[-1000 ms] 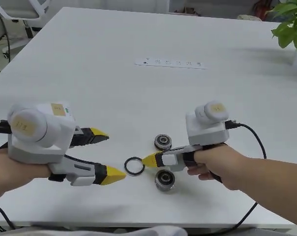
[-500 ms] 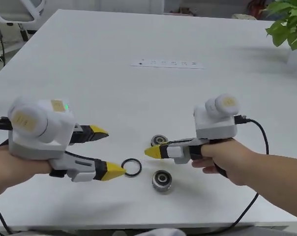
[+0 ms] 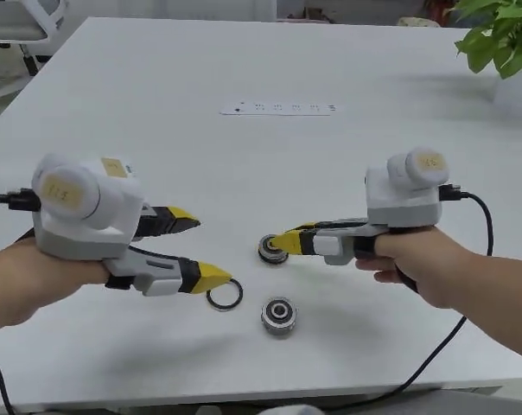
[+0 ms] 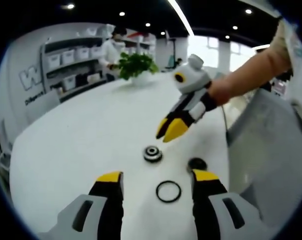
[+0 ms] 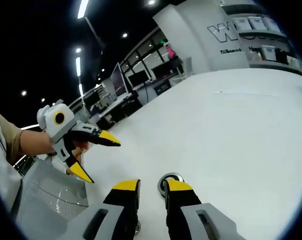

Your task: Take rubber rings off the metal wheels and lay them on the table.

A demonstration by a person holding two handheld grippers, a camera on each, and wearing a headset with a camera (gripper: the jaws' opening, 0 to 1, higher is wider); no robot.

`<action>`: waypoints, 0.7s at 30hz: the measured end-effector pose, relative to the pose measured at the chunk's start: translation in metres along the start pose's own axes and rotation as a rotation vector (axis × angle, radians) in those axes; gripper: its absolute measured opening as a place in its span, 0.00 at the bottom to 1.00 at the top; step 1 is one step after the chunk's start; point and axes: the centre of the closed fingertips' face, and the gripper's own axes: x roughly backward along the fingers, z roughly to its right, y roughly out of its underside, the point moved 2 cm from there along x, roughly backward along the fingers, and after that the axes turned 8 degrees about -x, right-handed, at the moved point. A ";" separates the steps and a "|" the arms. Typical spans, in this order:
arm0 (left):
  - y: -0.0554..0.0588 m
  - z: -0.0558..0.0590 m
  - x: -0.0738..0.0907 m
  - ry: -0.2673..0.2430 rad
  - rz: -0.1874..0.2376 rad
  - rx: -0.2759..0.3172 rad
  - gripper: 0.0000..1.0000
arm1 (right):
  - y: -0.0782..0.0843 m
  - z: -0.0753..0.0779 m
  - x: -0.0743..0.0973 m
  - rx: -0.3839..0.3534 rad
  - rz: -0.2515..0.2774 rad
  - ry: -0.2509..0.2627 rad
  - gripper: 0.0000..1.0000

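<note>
One black rubber ring lies on the white desk beside a bare metal wheel. We judge the black-rimmed metal wheel comes next. Our right tool, narrowly parted, noses it, and our left tool hangs spread and empty. One must steady the wheel, the other peel.

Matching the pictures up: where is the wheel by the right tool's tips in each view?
Head view: wheel at centre, left of right tool.
Left gripper view: wheel at centre, below right tool.
Right gripper view: wheel bottom centre, behind its jaws.
Shared landmark: right tool's yellow tips.
</note>
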 end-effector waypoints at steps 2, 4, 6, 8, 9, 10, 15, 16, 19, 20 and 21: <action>-0.001 -0.004 -0.003 -0.004 -0.004 -0.001 0.55 | -0.001 0.005 0.001 0.012 0.003 0.016 0.17; -0.002 -0.007 -0.006 -0.005 -0.003 0.003 0.54 | -0.001 0.008 0.003 0.017 0.009 0.024 0.17; -0.004 -0.010 -0.009 -0.004 0.002 0.018 0.53 | -0.002 0.012 0.004 0.024 0.012 0.033 0.19; -0.005 -0.012 -0.012 -0.006 0.002 0.024 0.53 | -0.002 0.016 0.005 0.031 0.014 0.042 0.19; -0.005 -0.013 -0.013 -0.005 0.000 0.025 0.52 | -0.002 0.017 0.005 0.034 0.014 0.045 0.19; -0.005 -0.014 -0.015 -0.005 -0.002 0.024 0.52 | -0.002 0.019 0.006 0.039 0.015 0.048 0.20; -0.005 -0.014 -0.024 0.003 -0.010 0.025 0.50 | 0.000 0.025 0.007 0.074 0.016 0.061 0.21; -0.005 -0.013 -0.026 0.008 -0.013 0.022 0.50 | 0.000 0.026 0.007 0.081 0.019 0.062 0.21; -0.004 -0.011 -0.033 0.021 -0.023 0.016 0.49 | 0.003 0.027 0.008 0.092 0.016 0.068 0.22; -0.004 -0.011 -0.034 0.025 -0.025 0.016 0.48 | 0.004 0.027 0.008 0.097 0.014 0.067 0.23; -0.003 -0.010 -0.037 0.030 -0.028 0.017 0.48 | 0.005 0.027 0.008 0.103 0.013 0.064 0.23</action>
